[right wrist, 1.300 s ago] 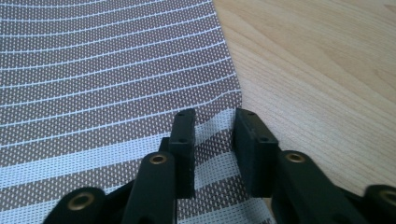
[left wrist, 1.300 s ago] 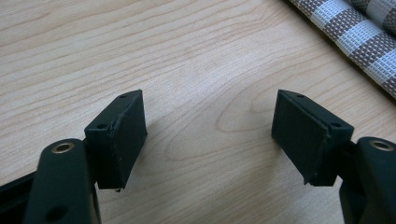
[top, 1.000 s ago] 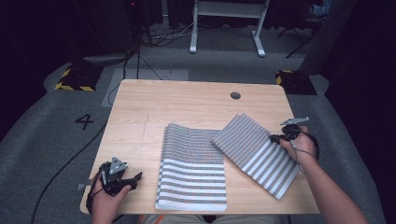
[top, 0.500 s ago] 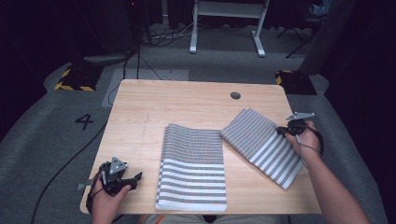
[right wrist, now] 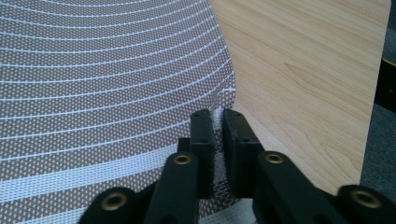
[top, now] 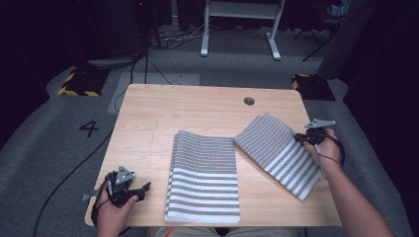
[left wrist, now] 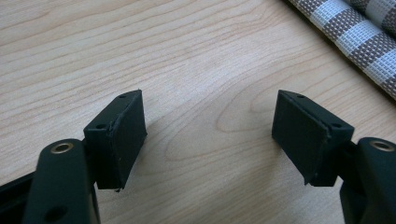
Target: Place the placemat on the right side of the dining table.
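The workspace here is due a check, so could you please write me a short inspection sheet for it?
Surface: wooden table, round hole near far edge.
Job's things: striped mat lying flat; second mat angled at right.
Clutter: nothing seen.
Grippers: left gripper open over bare wood; right gripper shut on second mat's edge.
Cables: black cable on floor at left.
Surroundings: grey carpet, white frame legs.
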Action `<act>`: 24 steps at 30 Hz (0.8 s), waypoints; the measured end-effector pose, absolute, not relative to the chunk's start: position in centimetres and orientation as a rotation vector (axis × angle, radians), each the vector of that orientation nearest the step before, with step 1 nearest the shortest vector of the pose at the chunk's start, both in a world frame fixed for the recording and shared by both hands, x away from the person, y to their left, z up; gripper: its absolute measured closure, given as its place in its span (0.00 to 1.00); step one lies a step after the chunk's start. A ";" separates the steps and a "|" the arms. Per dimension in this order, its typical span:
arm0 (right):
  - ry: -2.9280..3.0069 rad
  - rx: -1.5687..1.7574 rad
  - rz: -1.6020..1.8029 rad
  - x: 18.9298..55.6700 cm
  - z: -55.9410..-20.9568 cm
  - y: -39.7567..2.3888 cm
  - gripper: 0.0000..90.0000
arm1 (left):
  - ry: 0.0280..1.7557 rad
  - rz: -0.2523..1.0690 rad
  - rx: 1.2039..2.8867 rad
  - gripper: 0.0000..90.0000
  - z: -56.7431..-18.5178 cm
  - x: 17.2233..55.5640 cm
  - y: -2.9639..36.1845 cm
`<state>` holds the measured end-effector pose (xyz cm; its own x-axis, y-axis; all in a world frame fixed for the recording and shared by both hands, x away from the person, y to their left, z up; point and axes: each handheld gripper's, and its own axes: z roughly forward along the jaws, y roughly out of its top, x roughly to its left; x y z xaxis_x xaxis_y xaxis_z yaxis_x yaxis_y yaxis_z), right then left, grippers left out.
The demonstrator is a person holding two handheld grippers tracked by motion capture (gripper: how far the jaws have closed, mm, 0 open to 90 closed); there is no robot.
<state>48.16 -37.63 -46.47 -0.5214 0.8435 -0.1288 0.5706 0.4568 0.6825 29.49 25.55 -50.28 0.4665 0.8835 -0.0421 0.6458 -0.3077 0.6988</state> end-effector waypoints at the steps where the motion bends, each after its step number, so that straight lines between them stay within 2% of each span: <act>1: 2.255 1.179 0.803 48.1 -46.4 -37.6 0.95 | 1.265 0.465 2.059 0.29 -50.3 29.5 25.6; 8: 2.243 1.156 0.842 47.4 -45.4 -37.3 0.97 | 1.263 0.468 2.061 0.28 -50.3 29.5 25.5; 16: 2.222 1.061 0.948 45.0 -41.4 -36.2 0.98 | 1.259 0.466 2.062 0.28 -50.3 29.6 25.5; 24: 2.220 0.957 1.083 41.1 -37.5 -34.4 0.98 | 1.259 0.466 2.062 0.28 -50.3 29.6 25.5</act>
